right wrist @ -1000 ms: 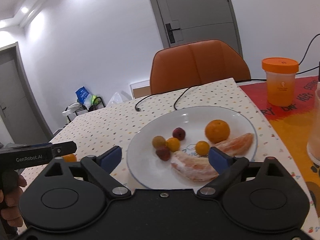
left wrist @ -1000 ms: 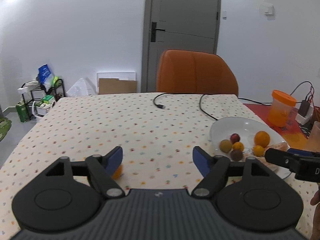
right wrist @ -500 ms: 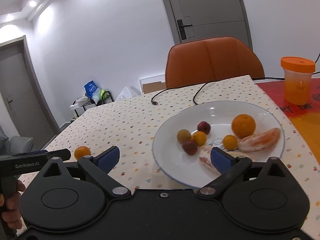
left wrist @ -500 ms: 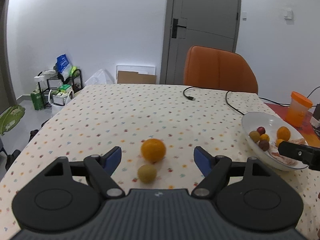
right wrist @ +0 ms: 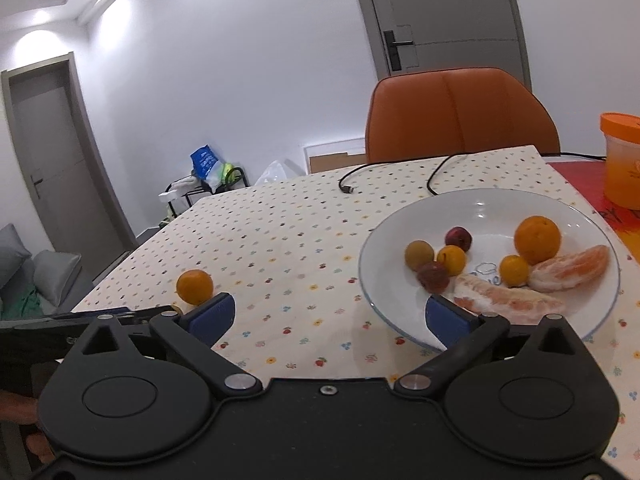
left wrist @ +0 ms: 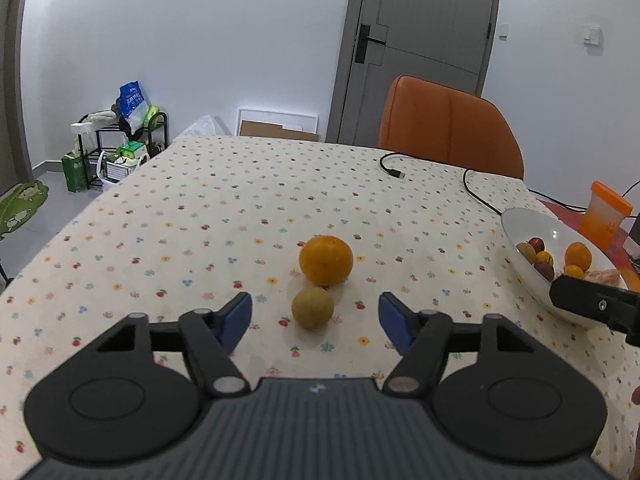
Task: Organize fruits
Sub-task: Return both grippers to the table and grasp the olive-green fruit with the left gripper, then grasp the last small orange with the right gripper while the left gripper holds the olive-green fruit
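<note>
Since the frame half a second back, left wrist view has closed in on the two loose fruits: the orange (left wrist: 326, 260) and the small yellow-green fruit (left wrist: 312, 307) now sit larger and nearer the blue pads, and the plate has slid further toward the right edge of view. Right wrist view has swung left; the plate now lies right of centre.

Left tongs (left wrist: 315, 322): fingers apart, nothing between the pads. The yellow-green fruit lies on the desk (left wrist: 200, 220) just ahead of the gap, roughly centred between the fingers. The orange sits directly behind it, touching or nearly so; cannot tell which.

Right tongs (right wrist: 327, 316): fingers apart, holding nothing. The right pad overlaps the near rim of the white plate (right wrist: 372, 280) in view; contact cannot be judged.

Plate stands near the right edge of the desk, well apart from the two loose fruits. Contents: one orange at the back right, two small yellow-orange fruits, one yellow-green fruit, two dark red fruits, and two peeled citrus segments (right wrist: 508, 300) along the near right side.

Black cable (left wrist: 440, 176) lies across the far part of the desk. Orange-lidded cup (right wrist: 622, 160) stands on a red mat beyond the plate. Orange chair (left wrist: 448, 128) stands at the far edge of the desk.
</note>
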`<state>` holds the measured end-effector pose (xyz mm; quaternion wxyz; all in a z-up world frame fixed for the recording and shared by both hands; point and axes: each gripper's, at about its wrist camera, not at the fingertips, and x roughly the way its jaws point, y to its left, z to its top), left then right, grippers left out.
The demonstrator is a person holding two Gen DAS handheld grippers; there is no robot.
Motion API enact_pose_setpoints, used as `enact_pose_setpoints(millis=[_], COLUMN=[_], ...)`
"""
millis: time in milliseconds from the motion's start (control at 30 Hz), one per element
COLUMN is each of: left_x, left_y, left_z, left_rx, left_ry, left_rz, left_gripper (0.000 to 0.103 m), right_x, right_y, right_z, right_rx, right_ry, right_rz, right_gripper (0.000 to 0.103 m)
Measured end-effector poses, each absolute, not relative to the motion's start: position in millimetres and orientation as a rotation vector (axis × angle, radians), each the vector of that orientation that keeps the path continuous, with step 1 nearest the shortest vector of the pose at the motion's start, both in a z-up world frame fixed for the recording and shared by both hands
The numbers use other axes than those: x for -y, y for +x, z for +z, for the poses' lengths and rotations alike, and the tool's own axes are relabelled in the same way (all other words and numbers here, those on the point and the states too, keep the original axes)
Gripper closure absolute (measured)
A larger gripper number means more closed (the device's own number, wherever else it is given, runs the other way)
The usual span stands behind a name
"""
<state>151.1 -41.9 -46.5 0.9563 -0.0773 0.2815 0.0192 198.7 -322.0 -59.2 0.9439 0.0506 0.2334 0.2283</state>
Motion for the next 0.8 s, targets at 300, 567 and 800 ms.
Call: enact_pose_setpoints(millis=[300, 567, 800], left_x=[37, 15, -9], left_y=[161, 153, 143], left_z=[-55, -48, -46], left_rx=[-0.582, -0.538, -0.527], left_ry=[-0.198, -0.251, -0.275], left_rz=[0.048, 0.112, 0.174], left_gripper=[0.081, 0.081, 0.081], right_x=[308, 285, 255], right_y=[205, 214, 218], right_z=[-59, -56, -55], right_rx=[-0.481, -0.491, -0.508], right_ry=[0.093, 0.066, 0.026], right_rz=[0.493, 0.568, 0.624], right_gripper=[0.000, 0.000, 0.001])
